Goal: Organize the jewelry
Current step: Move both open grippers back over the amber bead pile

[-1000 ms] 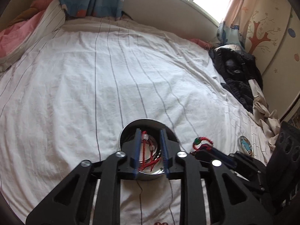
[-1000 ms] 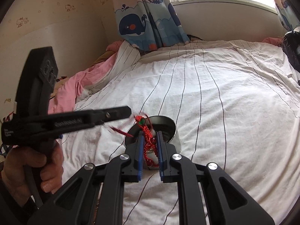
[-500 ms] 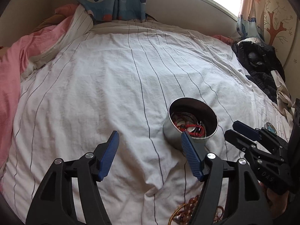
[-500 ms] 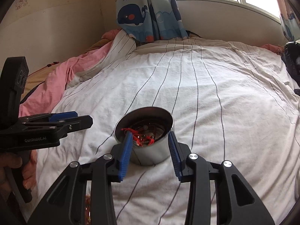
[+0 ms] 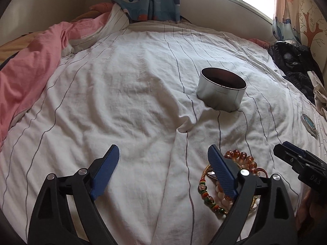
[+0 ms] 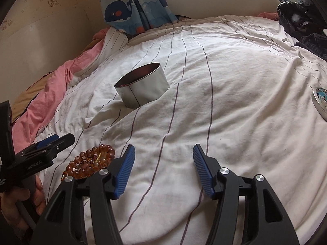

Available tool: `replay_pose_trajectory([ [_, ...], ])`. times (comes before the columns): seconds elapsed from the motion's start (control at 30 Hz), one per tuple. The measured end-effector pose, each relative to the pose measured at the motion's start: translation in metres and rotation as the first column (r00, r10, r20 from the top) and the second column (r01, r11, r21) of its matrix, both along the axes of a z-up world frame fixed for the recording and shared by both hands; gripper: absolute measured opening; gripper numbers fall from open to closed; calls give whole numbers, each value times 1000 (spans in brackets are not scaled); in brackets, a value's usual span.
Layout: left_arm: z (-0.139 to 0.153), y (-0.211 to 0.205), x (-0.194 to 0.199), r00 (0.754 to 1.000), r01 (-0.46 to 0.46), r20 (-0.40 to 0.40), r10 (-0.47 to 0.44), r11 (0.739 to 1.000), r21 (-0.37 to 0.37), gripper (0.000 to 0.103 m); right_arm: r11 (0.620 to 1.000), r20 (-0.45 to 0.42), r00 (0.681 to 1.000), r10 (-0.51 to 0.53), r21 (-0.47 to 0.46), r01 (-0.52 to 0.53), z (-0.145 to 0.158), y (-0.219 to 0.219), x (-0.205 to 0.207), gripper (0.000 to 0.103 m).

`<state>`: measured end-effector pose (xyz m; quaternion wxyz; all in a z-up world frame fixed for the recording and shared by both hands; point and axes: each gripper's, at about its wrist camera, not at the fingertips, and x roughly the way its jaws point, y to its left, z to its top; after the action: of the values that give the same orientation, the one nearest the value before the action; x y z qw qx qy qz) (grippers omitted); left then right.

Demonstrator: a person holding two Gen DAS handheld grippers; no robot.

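A round silver tin [image 5: 221,94] stands on the white striped bedsheet, with dark red jewelry just visible inside. In the right wrist view the tin [image 6: 143,89] sits far left of centre. My left gripper [image 5: 163,157] hovers over bare sheet, jaws opening wide, nothing between them. Just right of its right finger lies a pile of bracelets: amber beads [image 5: 243,159] and a green-and-red beaded strand [image 5: 208,196]. My right gripper [image 6: 164,153] is also opening over bare sheet, with nothing between its jaws; the amber beads [image 6: 92,161] lie to its left.
A round picture lid [image 6: 319,100] lies on the sheet at the right. A pink blanket [image 5: 30,65] bunches along the left side and dark clothes [image 5: 294,65] along the right. A hand [image 6: 16,204] holds the left gripper [image 6: 57,141].
Both grippers held a red cord bracelet over the tin a second ago. They let it go into the tin, opened and drew back; the bracelet pile has come into view.
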<state>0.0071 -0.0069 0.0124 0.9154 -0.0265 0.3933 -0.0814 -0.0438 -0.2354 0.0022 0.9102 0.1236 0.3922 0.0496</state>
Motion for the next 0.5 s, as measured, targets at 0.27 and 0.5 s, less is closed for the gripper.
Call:
replay_pose_trajectory([
  [0.27,-4,-7,-4,999,48,5,-48,999,-4,89,999,7,999,-39,-36,39,0,0,-8,69],
  [0.5,-5,-10,-1,998,62,-9,-63,998,-14,92,998,3,999,-33,-55,34,-1,4,-9,73],
])
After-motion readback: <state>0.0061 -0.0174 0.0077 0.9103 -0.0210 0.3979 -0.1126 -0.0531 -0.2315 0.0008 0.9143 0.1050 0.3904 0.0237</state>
